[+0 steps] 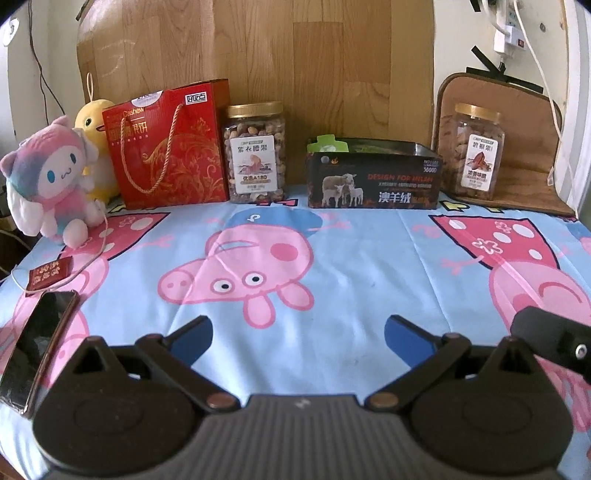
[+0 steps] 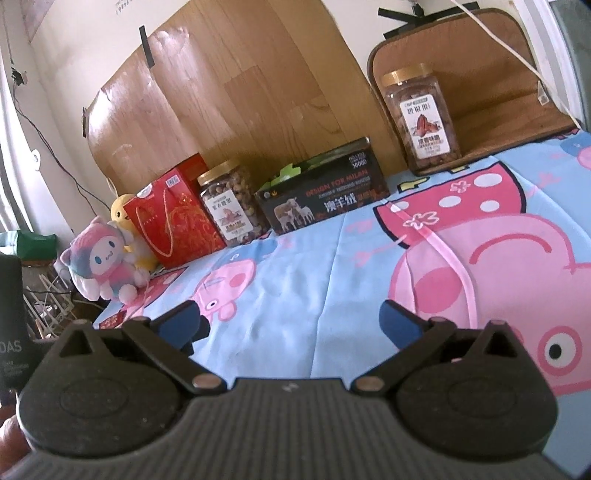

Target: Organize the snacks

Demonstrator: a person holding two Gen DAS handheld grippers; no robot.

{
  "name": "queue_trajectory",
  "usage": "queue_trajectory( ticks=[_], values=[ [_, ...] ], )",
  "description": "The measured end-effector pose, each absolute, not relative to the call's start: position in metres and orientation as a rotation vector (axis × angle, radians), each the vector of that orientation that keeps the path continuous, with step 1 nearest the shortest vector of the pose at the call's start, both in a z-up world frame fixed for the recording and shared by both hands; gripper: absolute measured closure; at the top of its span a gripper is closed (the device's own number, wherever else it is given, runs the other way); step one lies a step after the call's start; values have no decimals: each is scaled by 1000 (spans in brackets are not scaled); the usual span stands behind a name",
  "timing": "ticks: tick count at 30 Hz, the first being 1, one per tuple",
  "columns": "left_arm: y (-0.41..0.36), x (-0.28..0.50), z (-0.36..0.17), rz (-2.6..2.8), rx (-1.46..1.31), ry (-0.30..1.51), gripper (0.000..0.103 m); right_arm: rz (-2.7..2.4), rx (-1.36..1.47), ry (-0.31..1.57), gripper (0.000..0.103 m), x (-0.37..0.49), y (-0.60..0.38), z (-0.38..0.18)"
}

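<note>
While both tongs hover low over the worktop, each stands spread wide and grasps nothing: left tongs [image 1: 297, 332], blue pads apart above the printed pig; right tongs [image 2: 291, 321], likewise released, tilted over the same cloth.

Surface: worktop [image 1: 351, 266] covered by a light blue cartoon-pig sheet.

Near left edge, by the left tongs: dark phone [image 1: 35, 347] lying flat; just beyond it, a small red packet [image 1: 50, 275] with a thin white cord running past it.

Back row, left to right, all against the wooden board [image 1: 258, 55]:
- Pink-and-blue plush doll [image 1: 51, 177], seated, with a yellow plush chick [image 1: 94, 125] behind it.
- Red gift bag [image 1: 168, 147] with gold rope handle, upright, just beside the chick.
- Nut jar [image 1: 256, 153], gold lid, white label, upright, just beside the bag's right side.
- Black tin [image 1: 373, 175] printed with sheep, lid off, green packets showing inside; near the centre, apart from both jars.
- Second nut jar [image 1: 476, 151], gold lid, upright on a brown cushion [image 1: 524, 122] at the far right, apart from the tin.

Right wall: white cables and a plug strip [image 1: 511, 26].
</note>
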State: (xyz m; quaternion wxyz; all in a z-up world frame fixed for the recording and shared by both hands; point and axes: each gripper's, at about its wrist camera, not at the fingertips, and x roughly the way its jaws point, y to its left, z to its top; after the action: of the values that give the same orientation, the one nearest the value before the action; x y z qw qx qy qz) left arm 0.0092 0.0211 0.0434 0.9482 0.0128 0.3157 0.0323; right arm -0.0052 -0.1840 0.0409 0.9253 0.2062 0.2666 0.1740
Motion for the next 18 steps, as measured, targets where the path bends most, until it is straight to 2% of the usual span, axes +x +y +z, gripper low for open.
queue_trajectory(
  ticks=[18],
  values=[
    [21,14,43,81,51,627,0,363,430,559,0,-3,-185,37]
  ],
)
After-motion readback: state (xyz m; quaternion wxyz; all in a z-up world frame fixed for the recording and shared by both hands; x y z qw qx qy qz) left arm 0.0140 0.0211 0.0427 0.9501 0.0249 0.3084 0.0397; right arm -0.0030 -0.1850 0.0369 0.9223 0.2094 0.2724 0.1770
